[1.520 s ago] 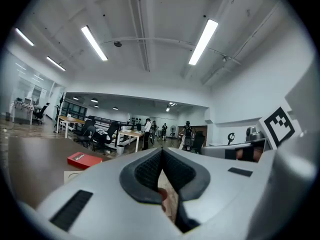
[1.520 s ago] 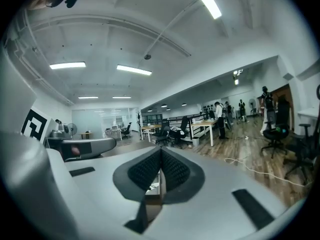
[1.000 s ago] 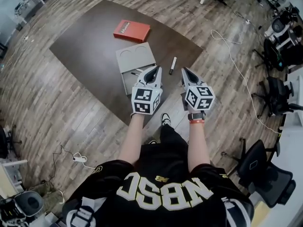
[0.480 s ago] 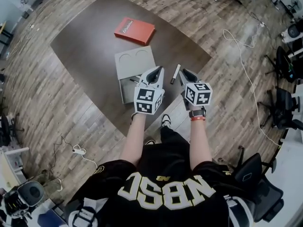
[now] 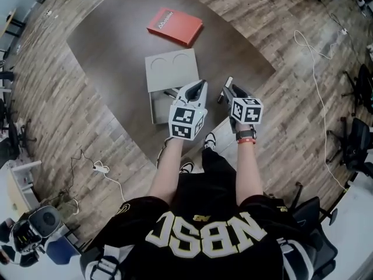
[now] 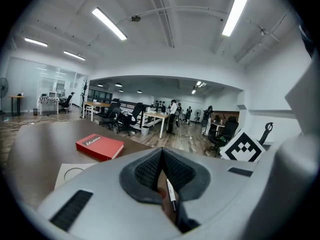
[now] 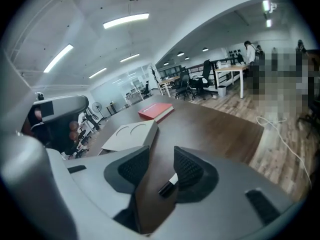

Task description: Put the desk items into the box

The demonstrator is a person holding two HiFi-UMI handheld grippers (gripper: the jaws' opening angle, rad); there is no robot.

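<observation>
A black-and-white marker (image 7: 167,185) lies on the dark brown table (image 5: 111,45) near its front edge. My right gripper (image 7: 161,156) is open around it; its jaws have just been opening, and the marker lies by the right pad, untouched. In the head view the right gripper (image 5: 227,87) sits low over the marker (image 5: 228,83). My left gripper (image 5: 200,86) hovers beside the grey box (image 5: 156,105), jaws shut at the tips (image 6: 161,151). A thin pen (image 6: 171,196) shows through the gap behind its pads. The box's lid (image 5: 171,70) stands open behind it.
A red book (image 5: 174,27) lies at the table's far side, beyond the lid. Wooden floor surrounds the table, with a white cable (image 5: 317,57) at right. Office chairs and desks stand in the background; a person stands far off.
Both grippers have come down and forward to the table's near edge. The right jaws, shut before, now stand apart around the marker. The left gripper stays shut.
</observation>
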